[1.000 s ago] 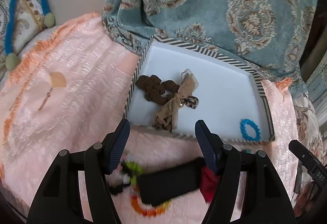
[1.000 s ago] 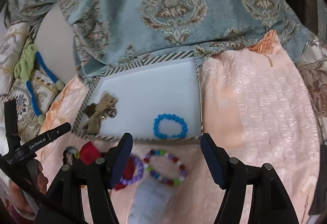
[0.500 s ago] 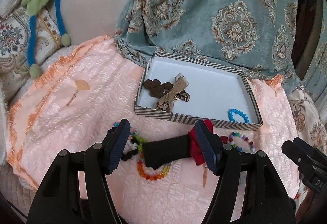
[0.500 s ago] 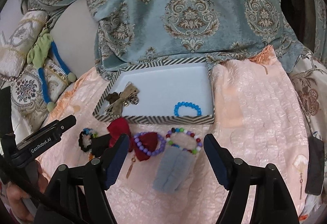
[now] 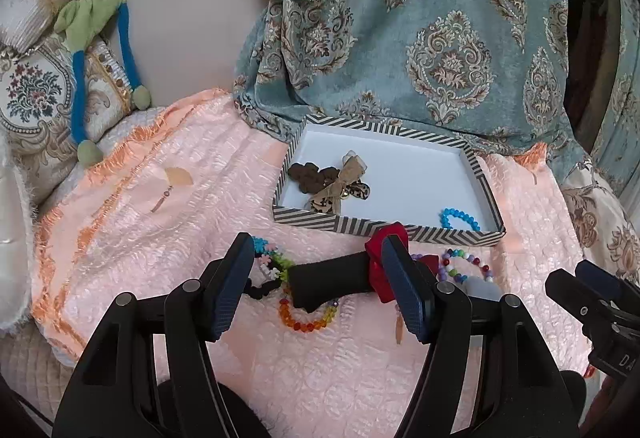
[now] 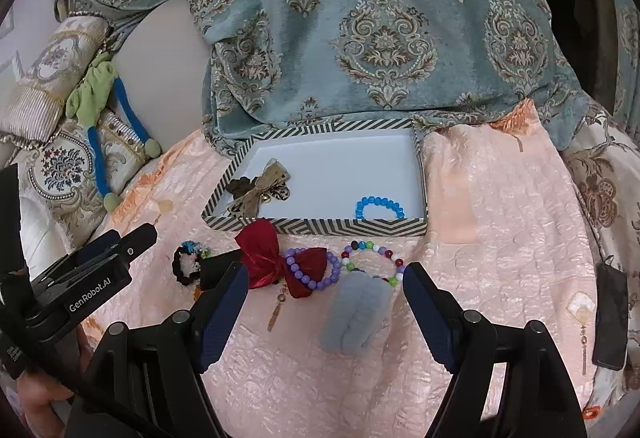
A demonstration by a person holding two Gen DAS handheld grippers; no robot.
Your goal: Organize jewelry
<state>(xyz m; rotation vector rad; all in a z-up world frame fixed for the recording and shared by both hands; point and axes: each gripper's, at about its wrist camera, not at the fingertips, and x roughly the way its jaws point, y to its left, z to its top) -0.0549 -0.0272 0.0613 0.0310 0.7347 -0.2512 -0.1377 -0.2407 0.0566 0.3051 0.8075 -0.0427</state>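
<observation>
A striped tray (image 5: 384, 228) (image 6: 320, 227) on the pink cloth holds a brown scrunchie (image 5: 310, 176), a leopard bow (image 5: 344, 186) (image 6: 260, 190) and a blue bead bracelet (image 5: 460, 218) (image 6: 380, 207). In front of it lie a red bow (image 6: 276, 256), a purple bracelet (image 6: 312, 270), a multicolour bracelet (image 6: 372, 258), a grey hair clip (image 6: 356, 314), a black clip (image 5: 328, 280), an orange bracelet (image 5: 308, 318) and a black bracelet (image 6: 186, 266). My left gripper (image 5: 320, 290) is open and empty above the black clip. My right gripper (image 6: 320, 318) is open and empty above the grey clip.
A teal patterned blanket (image 5: 400, 18) hangs behind the tray. Cushions and a green-and-blue toy (image 5: 92, 38) lie at the left. A black phone (image 6: 610, 314) lies at the right edge of the cloth. A small gold earring (image 6: 278, 312) lies near the red bow.
Both grippers have pulled back and up from the tray. The loose jewelry in front of it now shows more fully. Both stay open.
</observation>
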